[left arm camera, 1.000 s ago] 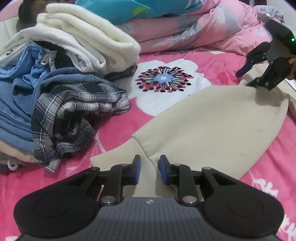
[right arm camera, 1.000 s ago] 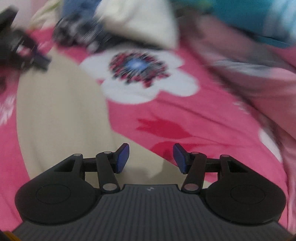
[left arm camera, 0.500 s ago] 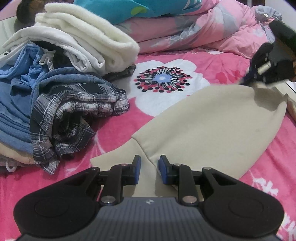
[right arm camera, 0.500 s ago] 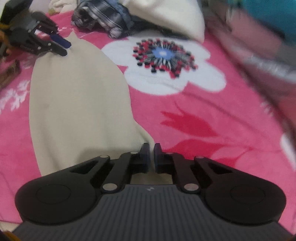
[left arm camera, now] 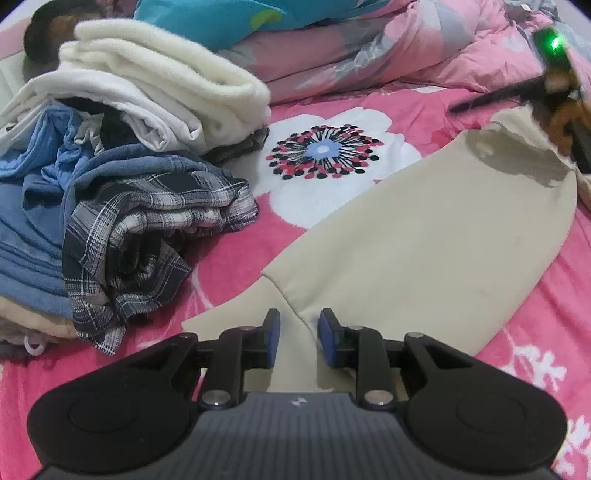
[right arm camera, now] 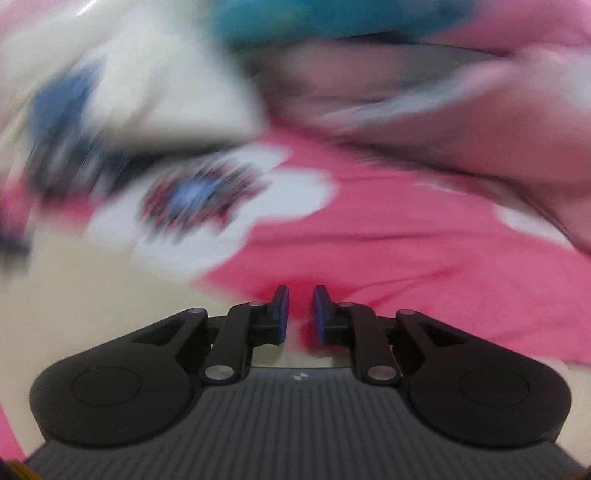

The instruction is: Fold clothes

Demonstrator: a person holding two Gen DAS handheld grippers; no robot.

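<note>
A beige garment [left arm camera: 424,240] lies spread on the pink flowered sheet [left arm camera: 229,258]. My left gripper [left arm camera: 297,328] rests at its near narrow end. The jaws stand a little apart over a seam, and the cloth lies flat between the blue pads [left arm camera: 272,332]. The far corner [left arm camera: 517,125] curls up off the bed beside my right gripper [left arm camera: 554,96], which is blurred there. The right wrist view is smeared by motion. In it my right gripper [right arm camera: 301,310] is opening, with pink sheet showing through the narrow gap. The beige cloth [right arm camera: 74,295] lies to its left.
A heap of clothes fills the left side: a plaid shirt [left arm camera: 147,229], blue garments [left arm camera: 33,206] and a white fleece [left arm camera: 166,77] on top. A bunched pink quilt [left arm camera: 406,48] and a teal cloth [left arm camera: 221,14] lie along the back.
My right gripper shut at the garment's far corner, then parted slightly and swung quickly. That corner has lifted and curled. The left gripper has stayed put.
</note>
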